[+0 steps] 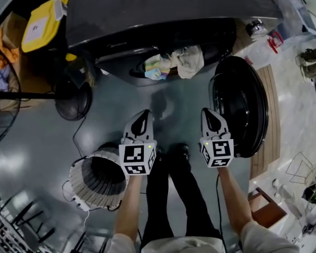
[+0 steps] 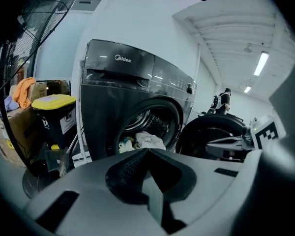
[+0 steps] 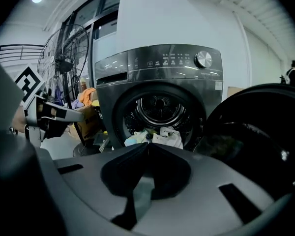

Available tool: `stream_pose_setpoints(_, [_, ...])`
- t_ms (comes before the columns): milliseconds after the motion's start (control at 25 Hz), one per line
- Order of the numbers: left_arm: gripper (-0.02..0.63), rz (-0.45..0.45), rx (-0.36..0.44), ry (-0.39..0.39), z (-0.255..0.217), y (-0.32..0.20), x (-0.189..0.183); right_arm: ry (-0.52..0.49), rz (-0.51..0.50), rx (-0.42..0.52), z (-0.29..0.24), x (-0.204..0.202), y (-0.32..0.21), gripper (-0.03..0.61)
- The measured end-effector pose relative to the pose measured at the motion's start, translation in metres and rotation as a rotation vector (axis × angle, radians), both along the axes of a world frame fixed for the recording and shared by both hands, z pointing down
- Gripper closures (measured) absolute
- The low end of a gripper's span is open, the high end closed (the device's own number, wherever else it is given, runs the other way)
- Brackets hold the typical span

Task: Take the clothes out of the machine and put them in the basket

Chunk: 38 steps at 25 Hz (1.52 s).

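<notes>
**Both jaws closed and empty, clothes ahead in the drum**

I hold the left gripper [image 1: 143, 117] and the right gripper [image 1: 210, 116] side by side, each with its jaws pressed together on nothing. The clothes [image 1: 178, 62] lie ahead of both sets of jaws, heaped in the open mouth of the machine [image 1: 147, 15], well apart from them. The basket [image 1: 81, 186] stands just left of the left jaws, and the open door [image 1: 242, 104] is just right of the right jaws
</notes>
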State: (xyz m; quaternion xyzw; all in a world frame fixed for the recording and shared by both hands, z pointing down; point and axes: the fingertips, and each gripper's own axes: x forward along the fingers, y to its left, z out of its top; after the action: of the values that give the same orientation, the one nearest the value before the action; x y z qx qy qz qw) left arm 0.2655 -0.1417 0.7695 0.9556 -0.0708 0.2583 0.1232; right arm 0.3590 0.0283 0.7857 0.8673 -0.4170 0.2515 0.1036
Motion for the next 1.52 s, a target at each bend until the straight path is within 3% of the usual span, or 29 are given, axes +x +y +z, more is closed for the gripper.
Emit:
stream_pose_setpoints(440, [0.595,-0.01,0.01,0.024,0.062,-0.012,0.009,0.023,0.02,-0.017,0.079,0.026,-0.016,0.555])
stream_pose_setpoints(760, [0.595,-0.016,0.008,0.051,0.099,-0.031,0.027,0.026,0.044,0.002,0.13,0.073,-0.047,0.548])
stream_pose_setpoints(800, [0.595,-0.015,0.009,0.054,0.102,-0.033,0.03,0.021,0.044,0.013,0.135,0.081,-0.054,0.481])
stream_pose_setpoints(840, [0.595,-0.012,0.009,0.056,0.106,-0.033,0.034,0.018,0.042,0.026,0.141,0.089,-0.061,0.373])
stream_pose_setpoints(920, [0.595,-0.004,0.011,0.059,0.113,-0.034,0.038,0.02,0.047,0.051,0.151,0.108,-0.075,0.276])
stream_pose_setpoints(1000, [0.595,0.004,0.013,0.061,0.119,-0.033,0.04,0.029,0.074,0.058,0.16,0.13,-0.086,0.219])
stream_pose_setpoints(1200, [0.595,0.019,0.012,0.065,0.133,-0.035,0.042,0.006,0.139,0.036,0.189,0.177,-0.103,0.167])
stream_pose_setpoints(1520, [0.595,0.013,0.014,0.066,0.152,-0.057,0.035,-0.07,0.206,-0.004,0.243,0.213,-0.113,0.158])
